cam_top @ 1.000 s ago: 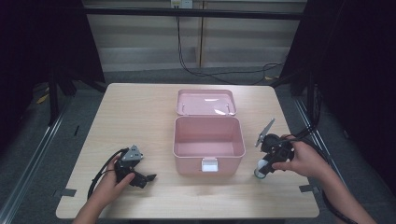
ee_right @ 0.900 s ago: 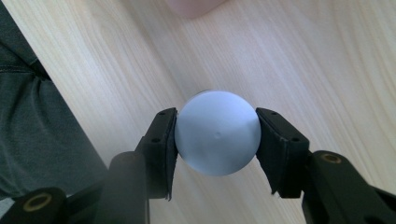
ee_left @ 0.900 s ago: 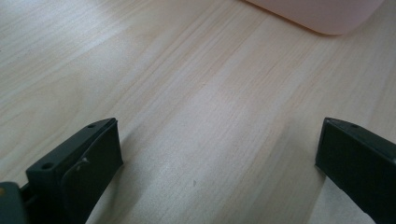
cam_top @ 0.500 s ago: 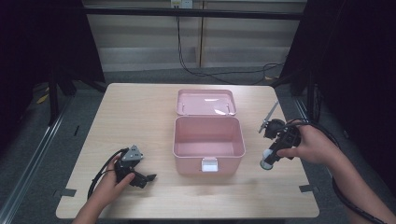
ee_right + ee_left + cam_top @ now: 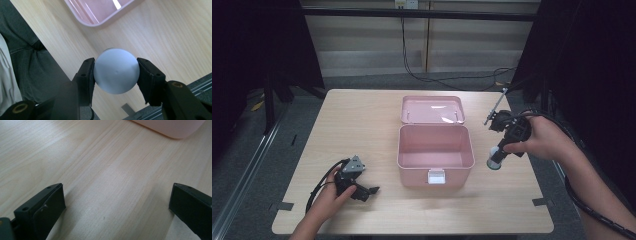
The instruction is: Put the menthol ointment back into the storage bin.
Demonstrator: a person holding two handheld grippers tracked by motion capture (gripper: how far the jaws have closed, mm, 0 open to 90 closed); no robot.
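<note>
Wooden bench | right hand-held gripper grasping light bulb, left hand-held gripper released | next: lower bulb into pink box

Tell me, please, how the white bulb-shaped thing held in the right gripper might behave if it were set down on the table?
The bulb is round and smooth, so it would probably roll. The right gripper pinches it at two narrow spots, so it might slip. It looks like a light bulb, so perhaps fragile.
</note>
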